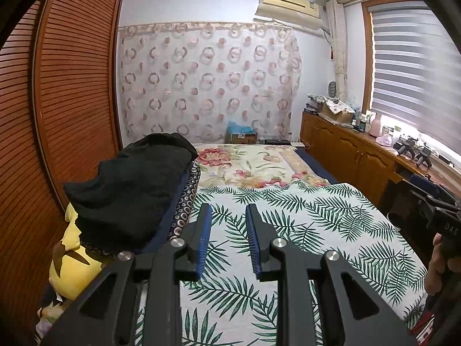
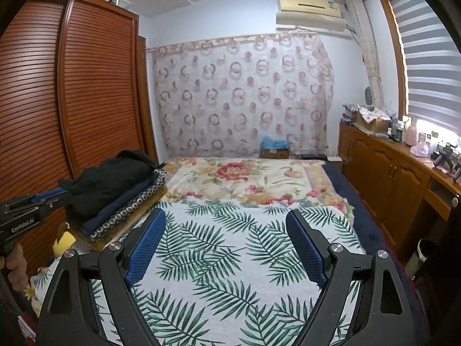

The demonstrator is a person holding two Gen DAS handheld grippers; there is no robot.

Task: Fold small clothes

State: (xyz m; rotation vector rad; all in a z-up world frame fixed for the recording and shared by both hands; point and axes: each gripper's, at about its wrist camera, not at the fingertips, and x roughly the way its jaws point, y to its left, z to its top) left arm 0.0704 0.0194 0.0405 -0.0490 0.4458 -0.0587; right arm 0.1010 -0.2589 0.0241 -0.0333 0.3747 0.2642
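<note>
A stack of folded clothes sits on the bed's left side, with a black garment [image 1: 138, 184] [image 2: 115, 176] on top, a navy layer [image 2: 115, 210] below it and a ring-patterned piece [image 1: 187, 201] at the bottom. A white cloth with green leaf print [image 1: 302, 230] [image 2: 230, 259] lies spread flat over the near part of the bed. My left gripper [image 1: 228, 207] hovers above it, its jaws narrowly apart with nothing between them; in the right wrist view the left gripper [image 2: 54, 196] hangs beside the stack. My right gripper [image 2: 226, 213] stands wide open and empty over the same cloth.
A flowered blanket [image 1: 253, 167] covers the far half of the bed. A slatted wooden wardrobe [image 1: 57, 115] runs along the left, a low wooden cabinet [image 2: 389, 173] with clutter along the right. A yellow plush toy [image 1: 72, 262] lies under the stack. A cardboard box [image 2: 275, 151] stands at the bed's far end.
</note>
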